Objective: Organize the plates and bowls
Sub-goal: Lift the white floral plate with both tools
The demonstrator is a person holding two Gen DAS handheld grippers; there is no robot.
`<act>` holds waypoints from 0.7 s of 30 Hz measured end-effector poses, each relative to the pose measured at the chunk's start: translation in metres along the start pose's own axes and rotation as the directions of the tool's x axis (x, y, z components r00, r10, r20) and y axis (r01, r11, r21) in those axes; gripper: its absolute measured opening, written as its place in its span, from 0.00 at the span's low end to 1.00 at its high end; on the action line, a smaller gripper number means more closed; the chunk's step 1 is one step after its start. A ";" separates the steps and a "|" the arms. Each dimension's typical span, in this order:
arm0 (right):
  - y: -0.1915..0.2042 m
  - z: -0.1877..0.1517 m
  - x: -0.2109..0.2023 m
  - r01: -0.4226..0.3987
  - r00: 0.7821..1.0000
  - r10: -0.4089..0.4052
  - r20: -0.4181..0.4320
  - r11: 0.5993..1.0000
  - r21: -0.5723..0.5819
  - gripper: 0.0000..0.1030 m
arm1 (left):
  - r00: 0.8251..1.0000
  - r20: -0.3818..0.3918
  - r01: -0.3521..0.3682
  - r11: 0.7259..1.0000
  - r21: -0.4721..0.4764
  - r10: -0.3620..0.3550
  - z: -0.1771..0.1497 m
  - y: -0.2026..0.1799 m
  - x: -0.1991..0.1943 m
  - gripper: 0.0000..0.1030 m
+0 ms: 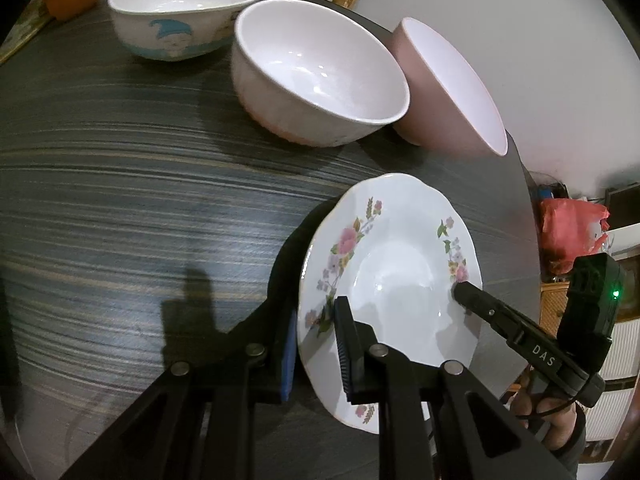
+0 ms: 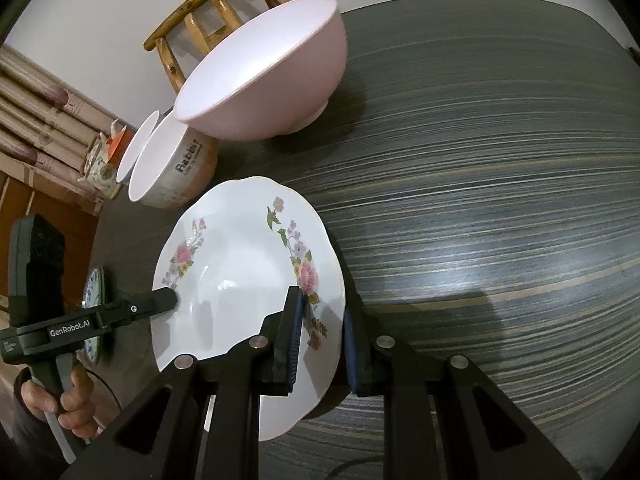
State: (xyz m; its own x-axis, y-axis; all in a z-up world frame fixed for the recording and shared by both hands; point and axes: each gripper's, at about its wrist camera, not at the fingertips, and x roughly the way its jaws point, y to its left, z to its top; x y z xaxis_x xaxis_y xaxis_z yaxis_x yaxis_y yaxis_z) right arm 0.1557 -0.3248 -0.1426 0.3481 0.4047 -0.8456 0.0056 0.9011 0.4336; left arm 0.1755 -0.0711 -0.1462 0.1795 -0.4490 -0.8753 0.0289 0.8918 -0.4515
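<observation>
Right now both tools grip one floral plate [image 1: 404,280], w/ its rim between their pads. Left tool [image 1: 316,344] clamps the plate's edge from one side; right tool [image 2: 320,340] clamps the opposite edge, one pad on the plate's face, the other behind the rim. Plate is tilted, above the dark striped bench [image 1: 120,208]; can't tell if its low edge touches.

Just beyond the left tool, ahead: white bowl [image 1: 320,76], upright on the bench. Beside it to the right, pink bowl [image 1: 448,88], near but can't tell if touching. Farther ahead-left: cartoon bowl [image 1: 184,8] w/ blue figure, apart from the white one.

From the right tool, pink bowl sits ahead, the white bowl ("Rabbi" lettering) ahead-left. Wooden stool [image 2: 216,12] beyond the bench edge.
</observation>
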 end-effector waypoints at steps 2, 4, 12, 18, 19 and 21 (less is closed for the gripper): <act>0.004 -0.002 0.000 -0.001 1.000 0.001 0.000 1.000 -0.003 0.18 | 1.000 0.002 -0.001 1.000 -0.004 0.001 -0.002 0.004 -0.003 0.17; 0.008 -0.005 -0.001 0.000 1.000 0.000 -0.001 1.000 -0.007 0.18 | 1.000 0.007 -0.002 1.000 -0.007 0.002 -0.004 0.008 -0.006 0.17; 0.032 -0.013 0.000 -0.001 1.000 0.001 -0.002 1.000 -0.031 0.18 | 1.000 0.030 -0.008 1.000 -0.019 0.008 -0.013 0.027 -0.027 0.17; 0.052 -0.018 0.000 -0.003 1.000 0.003 0.000 0.999 -0.054 0.18 | 0.998 0.060 -0.006 0.999 -0.038 0.008 -0.020 0.048 -0.047 0.17; 0.056 -0.018 0.000 -0.004 1.000 0.004 0.000 0.998 -0.060 0.18 | 0.998 0.064 -0.005 0.999 -0.040 0.008 -0.021 0.050 -0.050 0.17; 0.064 -0.020 0.001 -0.007 1.000 0.007 0.001 0.997 -0.072 0.18 | 0.997 0.074 -0.006 0.999 -0.048 0.010 -0.023 0.050 -0.055 0.17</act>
State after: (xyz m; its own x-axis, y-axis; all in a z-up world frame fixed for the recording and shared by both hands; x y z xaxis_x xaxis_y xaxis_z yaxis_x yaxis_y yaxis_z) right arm 0.1378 -0.2634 -0.1220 0.3489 0.4113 -0.8421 -0.0643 0.9070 0.4163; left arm 0.1449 -0.0027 -0.1245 0.2523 -0.4348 -0.8645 -0.0193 0.8909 -0.4537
